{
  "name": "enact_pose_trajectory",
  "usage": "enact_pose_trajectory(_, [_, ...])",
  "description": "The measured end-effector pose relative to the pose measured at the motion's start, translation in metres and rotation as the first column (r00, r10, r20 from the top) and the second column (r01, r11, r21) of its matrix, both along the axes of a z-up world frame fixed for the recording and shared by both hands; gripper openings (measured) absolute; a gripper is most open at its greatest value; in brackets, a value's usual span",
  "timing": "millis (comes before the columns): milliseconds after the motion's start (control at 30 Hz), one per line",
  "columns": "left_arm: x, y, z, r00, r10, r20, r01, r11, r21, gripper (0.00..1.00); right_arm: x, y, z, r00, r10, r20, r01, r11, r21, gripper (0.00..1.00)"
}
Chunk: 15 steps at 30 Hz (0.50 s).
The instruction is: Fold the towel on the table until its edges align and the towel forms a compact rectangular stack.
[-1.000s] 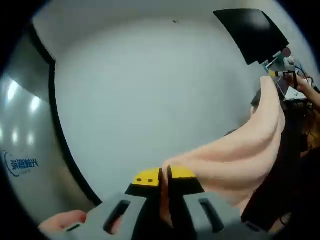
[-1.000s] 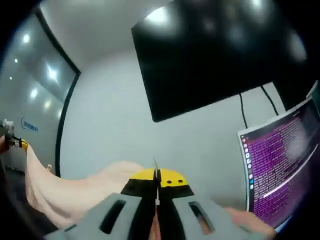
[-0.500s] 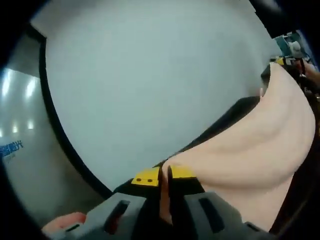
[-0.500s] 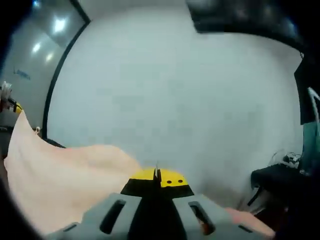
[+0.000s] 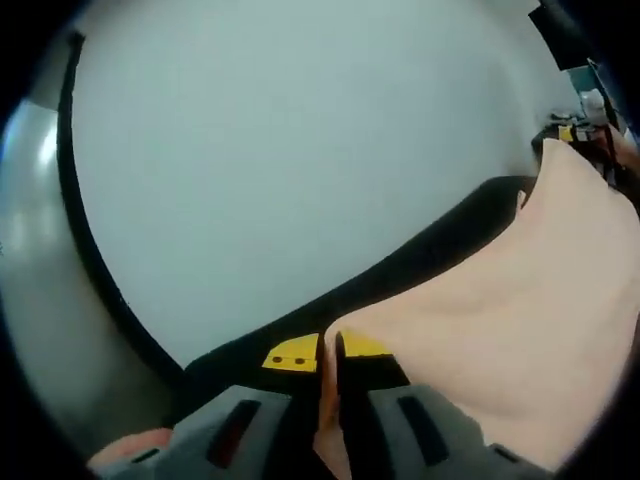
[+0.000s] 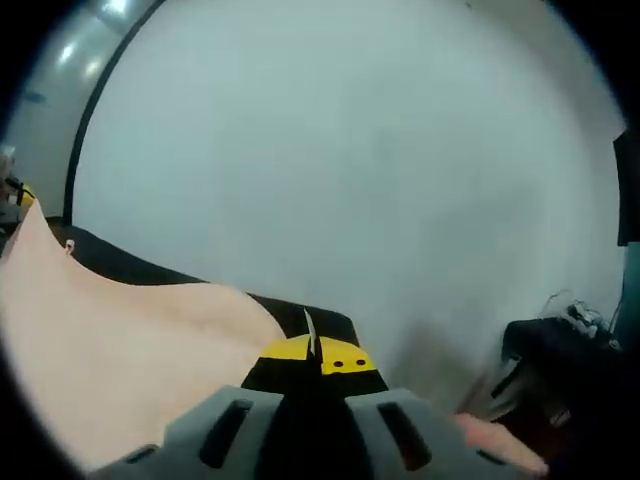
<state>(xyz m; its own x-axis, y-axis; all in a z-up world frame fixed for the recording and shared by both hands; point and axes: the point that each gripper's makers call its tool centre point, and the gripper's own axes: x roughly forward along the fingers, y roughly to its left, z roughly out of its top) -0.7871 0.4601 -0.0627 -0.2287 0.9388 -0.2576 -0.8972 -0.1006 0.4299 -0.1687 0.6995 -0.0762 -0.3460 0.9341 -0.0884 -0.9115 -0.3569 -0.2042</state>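
One towel, pale peach, hangs stretched between the two grippers, held up off any surface with a plain white wall behind it. In the left gripper view the cloth spreads from the jaws up and to the right as a broad, softly creased sheet, its far corner rising to a point at the right edge, where the right gripper shows as a small yellow-tipped shape pinching that corner. In the right gripper view the same towel fans out to the left of the jaws, its upper edge sagging in a shallow curve toward the far corner at the left edge, where the left gripper holds it.

The left gripper has its yellow-tipped jaws clenched together, with a fold of the towel's edge caught between them. The right gripper likewise has its jaws pressed tight, a thin sliver of towel edge standing up from between the tips.

Behind the towel, a dark table runs as a black band under the white wall in the left gripper view, and appears again as a dark strip just above the cloth's edge in the right gripper view. A black vertical strip separates the white wall from a grey glossy panel at the left. Dark furniture with cables stands at the right of the right gripper view. A fingertip of the person's hand shows beside the right gripper's grey body.
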Motion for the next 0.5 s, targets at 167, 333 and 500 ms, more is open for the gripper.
enact_pose_trajectory(167, [0.007,0.002,-0.001,0.993,-0.040,0.111,0.031,0.996,0.080,0.03,-0.004,0.019,-0.006,1.000,0.025,0.006,-0.025,1.000,-0.003,0.00])
enact_pose_trajectory(333, [-0.006,0.020,-0.030,0.981,-0.038,0.191,0.031,0.999,0.042,0.04,-0.013,0.038,-0.023,0.999,0.032,-0.023,-0.033,0.999,-0.042,0.00])
enact_pose_trajectory(500, [-0.005,0.027,-0.049,0.946,-0.044,0.321,0.019,0.997,0.079,0.05,-0.023,0.050,-0.051,0.998,0.032,0.062,-0.027,0.997,-0.070,0.00])
